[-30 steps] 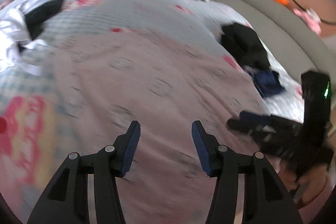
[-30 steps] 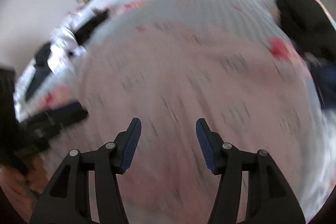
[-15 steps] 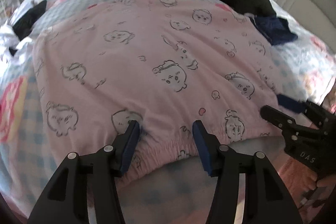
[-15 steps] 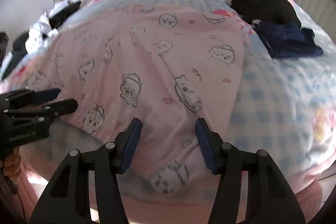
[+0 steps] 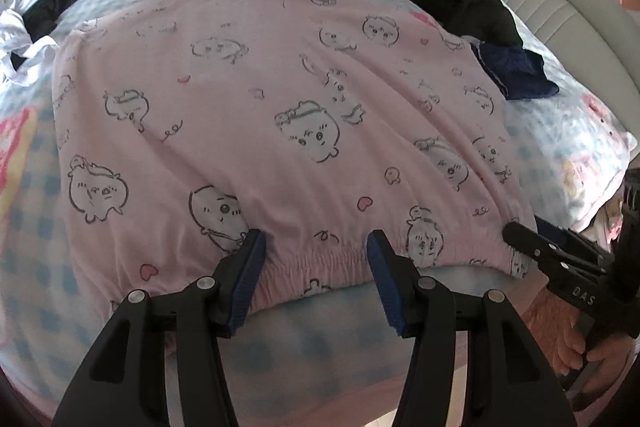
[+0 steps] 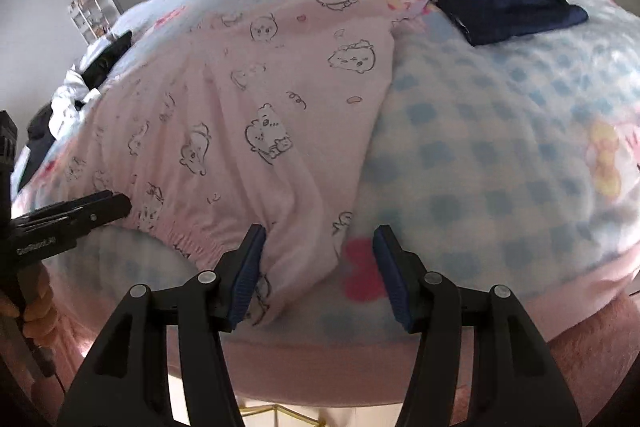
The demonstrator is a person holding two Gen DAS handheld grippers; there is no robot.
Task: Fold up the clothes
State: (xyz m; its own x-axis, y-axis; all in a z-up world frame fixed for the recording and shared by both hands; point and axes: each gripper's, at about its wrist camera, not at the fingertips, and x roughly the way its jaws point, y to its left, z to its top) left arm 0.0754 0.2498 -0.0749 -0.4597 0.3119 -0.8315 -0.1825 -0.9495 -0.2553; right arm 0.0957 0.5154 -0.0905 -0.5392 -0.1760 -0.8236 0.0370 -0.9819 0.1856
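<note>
Fingers of both grippers are spread wide and pinch nothing: on the left gripper (image 5: 316, 247) they stand on each side of the gathered elastic waistband (image 5: 320, 265), and on the right gripper (image 6: 318, 243) they stand over the right corner of the same band, where it hangs a little over the edge of the bed (image 6: 500, 131). Between and beyond them lie the pink pyjama trousers (image 5: 256, 99), printed with small cartoon faces, spread flat on the checked blue blanket with the waist toward me and the legs going away. I judge the cloth as thin, light and very soft; it will not keep any shape, it will drape and wrinkle, and it can slide on the fleecy blanket if I pull fast. The waistband is the thickest and most firm part, so I would take hold there, one gripper near each end, closing on both layers together. If I catch only the upper layer, the trousers will open instead of fold. Further away, a black garment (image 5: 460, 3) and a dark blue garment (image 5: 516, 75) lie at the right side, just beside the pink cloth, and a white and black heap (image 5: 36, 23) lies at the left.
</note>
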